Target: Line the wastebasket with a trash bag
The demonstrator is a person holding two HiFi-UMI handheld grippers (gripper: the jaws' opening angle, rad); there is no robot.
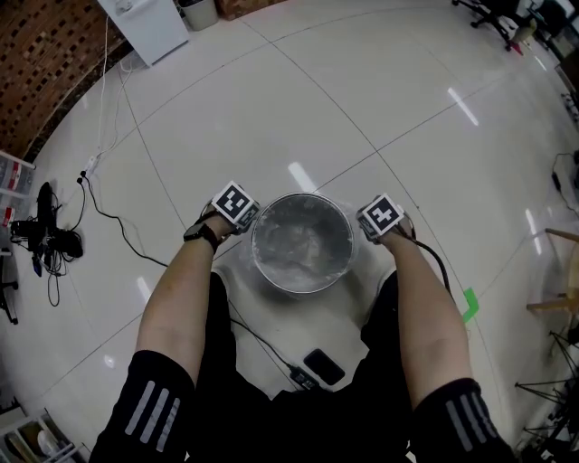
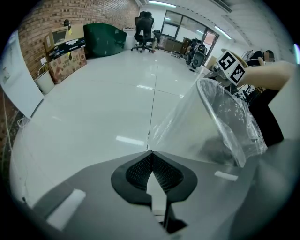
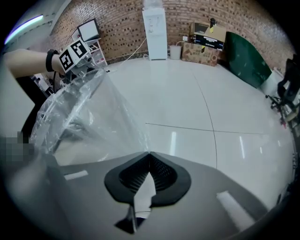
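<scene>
A round metal wastebasket [image 1: 303,289] stands on the floor between my knees, with a clear trash bag [image 1: 303,237] inside it and folded over its rim. My left gripper [image 1: 244,224] is at the basket's left side, shut on the bag's edge. Clear film stretches from its closed tips [image 2: 149,152] to the wastebasket's rim [image 2: 208,101]. My right gripper [image 1: 367,231] is at the right side, also shut on the bag's edge. The trash bag's film [image 3: 93,117] runs from its closed tips [image 3: 149,153] to the basket. Both point steeply down.
A black device [image 1: 323,366] and its cable lie by my legs. A power strip [image 1: 90,165] with cords trails at the left. A white cabinet [image 1: 145,27] stands at the back. Green tape [image 1: 469,305] marks the floor on the right. Office chairs [image 2: 145,30] stand far off.
</scene>
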